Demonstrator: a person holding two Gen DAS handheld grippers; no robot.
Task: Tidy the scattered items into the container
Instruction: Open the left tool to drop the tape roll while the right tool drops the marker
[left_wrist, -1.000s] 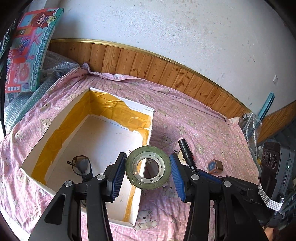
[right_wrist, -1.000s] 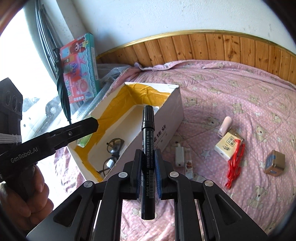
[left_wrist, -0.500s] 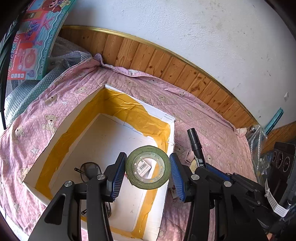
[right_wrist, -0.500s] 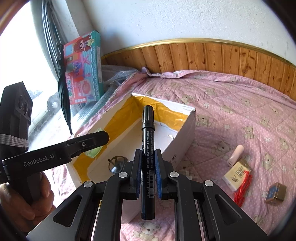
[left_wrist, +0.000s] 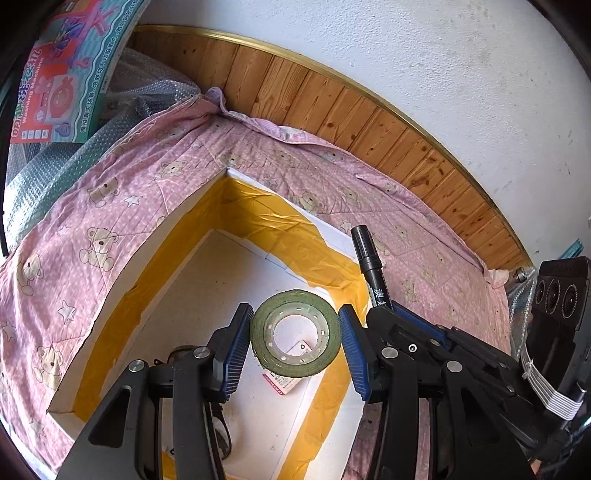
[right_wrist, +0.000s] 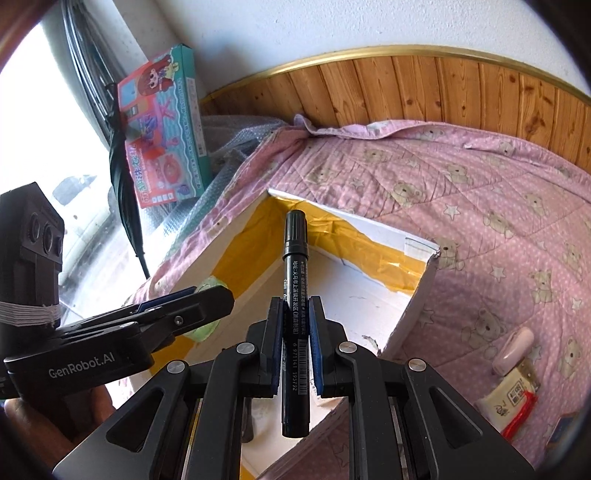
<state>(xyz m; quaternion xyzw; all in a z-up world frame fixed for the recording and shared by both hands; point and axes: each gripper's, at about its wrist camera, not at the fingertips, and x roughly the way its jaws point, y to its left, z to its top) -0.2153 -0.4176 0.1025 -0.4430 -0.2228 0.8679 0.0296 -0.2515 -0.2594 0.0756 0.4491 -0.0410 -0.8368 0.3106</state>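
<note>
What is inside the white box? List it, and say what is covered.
Inside the white box, on its floor: a small printed card, partly behind the green tape roll, and dark glasses, mostly hidden by the left gripper. The near floor is covered.

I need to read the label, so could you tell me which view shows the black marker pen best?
The right wrist view: the black marker pen runs full length, printed side up. The left wrist view shows only its capped end.
</note>
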